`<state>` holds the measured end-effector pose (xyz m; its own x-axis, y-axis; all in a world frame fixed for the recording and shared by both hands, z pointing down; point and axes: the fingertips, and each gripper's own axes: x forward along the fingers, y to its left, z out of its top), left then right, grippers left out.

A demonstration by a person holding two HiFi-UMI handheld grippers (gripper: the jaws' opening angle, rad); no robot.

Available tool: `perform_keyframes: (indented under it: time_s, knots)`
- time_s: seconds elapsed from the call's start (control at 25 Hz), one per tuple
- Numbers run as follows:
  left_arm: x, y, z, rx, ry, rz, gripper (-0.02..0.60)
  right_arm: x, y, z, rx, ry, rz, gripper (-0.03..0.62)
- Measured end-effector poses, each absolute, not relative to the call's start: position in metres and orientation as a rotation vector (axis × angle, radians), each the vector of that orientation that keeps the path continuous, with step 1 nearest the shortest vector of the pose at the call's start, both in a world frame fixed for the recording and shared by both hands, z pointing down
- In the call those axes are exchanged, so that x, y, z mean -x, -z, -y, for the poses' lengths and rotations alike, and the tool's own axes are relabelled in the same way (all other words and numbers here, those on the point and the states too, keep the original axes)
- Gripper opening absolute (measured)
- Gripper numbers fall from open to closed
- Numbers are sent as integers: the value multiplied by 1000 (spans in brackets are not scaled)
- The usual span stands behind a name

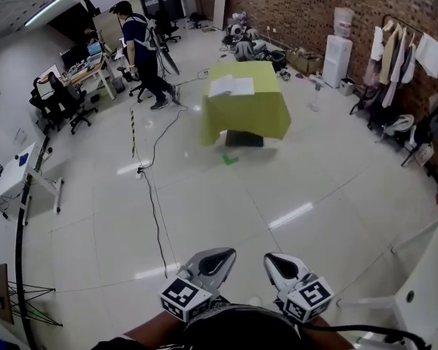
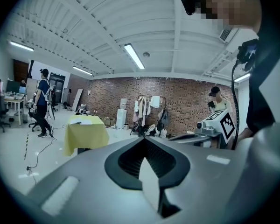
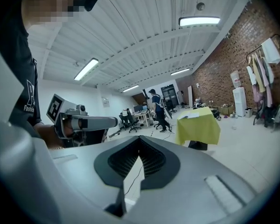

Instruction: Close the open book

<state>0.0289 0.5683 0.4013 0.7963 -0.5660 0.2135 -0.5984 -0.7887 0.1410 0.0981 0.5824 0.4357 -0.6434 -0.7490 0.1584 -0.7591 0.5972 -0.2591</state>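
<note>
Now the left claw (image 1: 217,257) and right claw (image 1: 278,262) are hanging shut and empty, far from the probably light, floppy book (image 1: 231,87) lying open on the bench (image 1: 257,115), best lifted by one cover's edge.

Brick wall (image 1: 299,6), glossy pale floor (image 1: 226,210), yellow-draped table (image 1: 257,111).

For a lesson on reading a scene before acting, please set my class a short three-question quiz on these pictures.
1. True or false: the open book lies on the yellow-draped table.
2. Choose one: the left tongs and right tongs are A) shut and empty, B) clamped on the book, C) wide open.
3. Fill in: the wall behind the clothes rack is made of ____.
Key: 1 true; 2 A; 3 brick.
</note>
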Motion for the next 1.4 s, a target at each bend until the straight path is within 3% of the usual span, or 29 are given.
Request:
perform_keyframes:
  time_s: [0.52,1.4]
  knots:
    - [-23,-411,-532,-2773,-242,872,8,-90,-443,-548,-1316,-489,2742,8]
    - [120,-413,-377,-2717,-153,873,8,58,-434,-405,-1267,-433,2679,8]
